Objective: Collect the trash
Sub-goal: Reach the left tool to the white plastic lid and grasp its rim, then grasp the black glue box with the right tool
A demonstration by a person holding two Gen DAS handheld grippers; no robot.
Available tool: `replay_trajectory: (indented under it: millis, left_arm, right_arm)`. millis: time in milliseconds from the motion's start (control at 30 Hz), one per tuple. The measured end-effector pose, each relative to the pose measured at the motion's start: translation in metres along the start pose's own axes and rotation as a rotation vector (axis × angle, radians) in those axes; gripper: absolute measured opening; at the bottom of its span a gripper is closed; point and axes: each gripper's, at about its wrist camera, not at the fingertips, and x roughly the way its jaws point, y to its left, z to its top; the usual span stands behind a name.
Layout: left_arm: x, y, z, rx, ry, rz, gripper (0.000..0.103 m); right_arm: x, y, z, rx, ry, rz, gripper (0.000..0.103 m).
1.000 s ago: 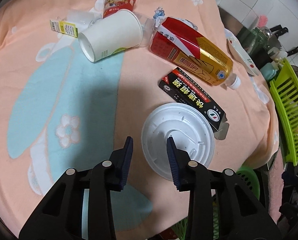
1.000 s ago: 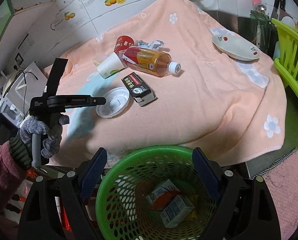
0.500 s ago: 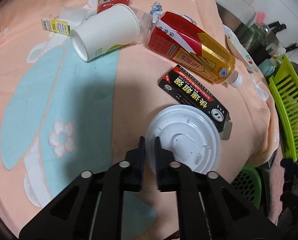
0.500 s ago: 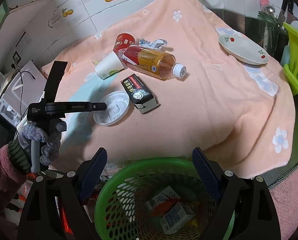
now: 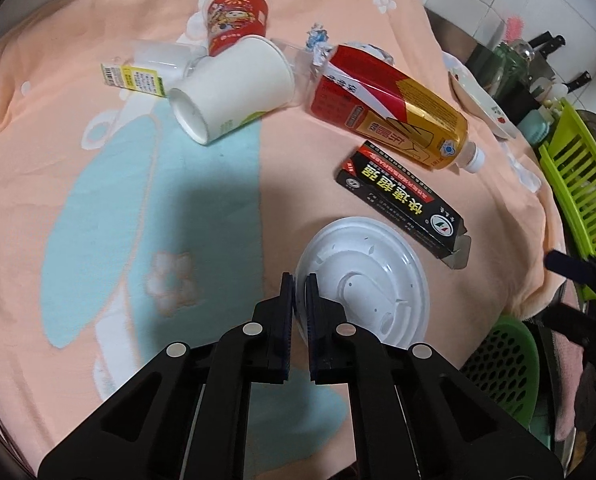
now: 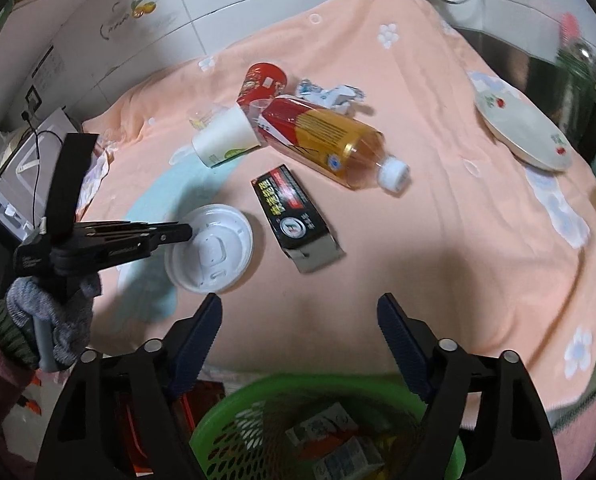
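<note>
**Inspector:** Now, the left gripper (image 5: 300, 280). How does it stand?

**Assistant:** Tilted steeply down, its jaws pinched on the near-left rim of the white plastic lid (image 5: 372, 276). The lid lies on the peach towel (image 5: 78, 128). From the right wrist view, a gloved hand (image 6: 52, 316) grips the handle from below, a pink sleeve behind it, the tool reaching level toward the lid's left edge.

**Inspector:** And the right gripper (image 6: 300, 316)?

**Assistant:** Also angled down, over the towel's front edge, nearer the camera than the lid. Its jaws are closing but stand wide, nothing between them.

**Inspector:** Other trash, relative to the lid?

**Assistant:** Just beyond it to the right, a black carton (image 5: 402, 204), its open flap near the lid's rim. Farther back, a bottle (image 5: 390, 108) on its side; left of that, a tipped white paper cup (image 5: 234, 88), with a red cup (image 5: 236, 22) behind.

**Inspector:** The basket?

**Assistant:** A green basket (image 6: 226, 424) sits below the towel's front edge, under the right gripper, with small cartons inside.
</note>
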Motion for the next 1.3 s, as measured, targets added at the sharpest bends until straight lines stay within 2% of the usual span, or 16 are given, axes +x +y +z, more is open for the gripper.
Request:
replay_trajectory:
  millis: [333, 700, 900, 967, 1300]
  left_arm:
    - [-0.004, 0.017, -0.002, -0.003, 0.004, 0.017, 0.005]
    - [-0.003, 0.027, -0.001, 0.005, 0.014, 0.013, 0.005]
    - [-0.002, 0.029, 0.000, 0.005, 0.019, 0.007, 0.005]
    - [-0.002, 0.028, 0.000, 0.005, 0.019, 0.008, 0.005]
    - [-0.001, 0.029, 0.000, -0.001, 0.019, 0.007, 0.005]
  right_arm:
    - [0.048, 0.014, 0.039, -0.066, 0.040, -0.004, 0.065]
    - [0.099, 0.025, 0.061, -0.141, 0.095, -0.046, 0.059]
    - [0.111, 0.024, 0.071, -0.155, 0.102, -0.061, 0.057]
    - [0.116, 0.021, 0.074, -0.162, 0.111, -0.067, 0.053]
    - [0.133, 0.016, 0.077, -0.174, 0.131, -0.086, 0.050]
